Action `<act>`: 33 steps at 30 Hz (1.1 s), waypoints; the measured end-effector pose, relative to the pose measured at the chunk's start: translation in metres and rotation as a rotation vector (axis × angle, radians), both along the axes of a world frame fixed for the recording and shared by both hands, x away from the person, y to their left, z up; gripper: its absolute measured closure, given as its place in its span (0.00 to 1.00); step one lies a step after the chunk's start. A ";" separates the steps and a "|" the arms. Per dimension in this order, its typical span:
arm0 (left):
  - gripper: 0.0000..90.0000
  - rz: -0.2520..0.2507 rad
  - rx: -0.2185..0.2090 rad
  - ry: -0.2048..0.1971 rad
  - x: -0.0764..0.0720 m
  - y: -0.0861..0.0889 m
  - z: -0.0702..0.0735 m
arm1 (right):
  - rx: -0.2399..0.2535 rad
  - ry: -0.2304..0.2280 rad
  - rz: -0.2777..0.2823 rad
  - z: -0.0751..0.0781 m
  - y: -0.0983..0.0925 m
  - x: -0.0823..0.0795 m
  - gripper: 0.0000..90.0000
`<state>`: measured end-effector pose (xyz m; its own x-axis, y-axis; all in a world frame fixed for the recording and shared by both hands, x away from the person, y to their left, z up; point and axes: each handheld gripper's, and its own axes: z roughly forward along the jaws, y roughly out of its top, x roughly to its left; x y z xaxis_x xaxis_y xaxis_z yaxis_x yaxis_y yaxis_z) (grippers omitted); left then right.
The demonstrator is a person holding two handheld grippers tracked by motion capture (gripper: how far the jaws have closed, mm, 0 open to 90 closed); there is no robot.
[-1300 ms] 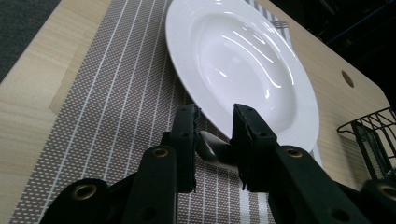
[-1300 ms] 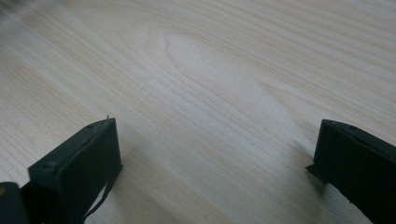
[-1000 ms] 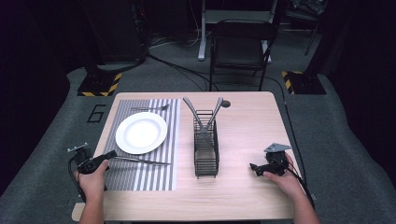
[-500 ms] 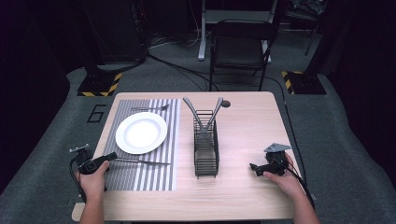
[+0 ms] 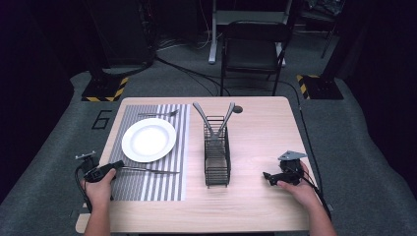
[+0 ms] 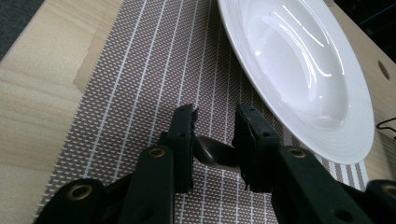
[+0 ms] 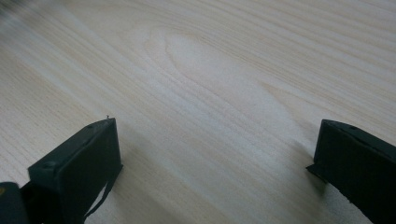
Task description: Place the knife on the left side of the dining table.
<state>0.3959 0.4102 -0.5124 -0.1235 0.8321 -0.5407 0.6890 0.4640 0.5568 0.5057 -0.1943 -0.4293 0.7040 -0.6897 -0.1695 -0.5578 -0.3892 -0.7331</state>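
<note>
At the near left of the table, my left gripper (image 5: 117, 165) lies low over the striped placemat (image 5: 162, 187), shut on the handle end of a knife (image 5: 152, 171). The blade points right, just in front of the white plate (image 5: 148, 139). In the left gripper view the dark metal handle (image 6: 215, 151) sits pinched between the two jaws of that gripper (image 6: 215, 121), with the plate (image 6: 299, 70) up to the right. My right gripper (image 5: 268, 177) rests on bare wood at the near right. Its jaws stand wide open (image 7: 217, 128) with nothing between them.
A black wire caddy (image 5: 217, 155) stands mid-table with two utensils (image 5: 201, 115) leaning out of its far end. A fork (image 5: 157, 114) lies beyond the plate on the placemat. A round hole (image 5: 238, 109) sits near the far edge. A chair (image 5: 253, 49) stands behind the table.
</note>
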 end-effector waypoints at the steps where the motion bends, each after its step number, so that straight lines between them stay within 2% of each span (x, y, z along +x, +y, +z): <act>1: 0.76 0.001 -0.001 0.002 0.000 0.000 -0.001 | 0.001 0.000 0.000 0.000 0.000 0.000 0.00; 15: 0.74 -0.001 0.043 0.026 -0.002 -0.001 -0.005 | 0.000 0.000 0.000 0.000 0.000 0.000 0.00; 31: 0.72 -0.010 0.048 0.017 -0.005 0.001 -0.005 | 0.000 0.000 0.001 0.000 0.000 0.000 0.00; 33: 0.71 -0.003 0.064 0.012 -0.005 0.001 -0.005 | 0.000 0.000 0.000 0.000 0.000 0.000 0.00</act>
<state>0.3905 0.4115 -0.5172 -0.1269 0.8655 -0.4846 0.6973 0.4253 0.5770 0.5057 -0.1944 -0.4293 0.7042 -0.6894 -0.1698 -0.5577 -0.3891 -0.7332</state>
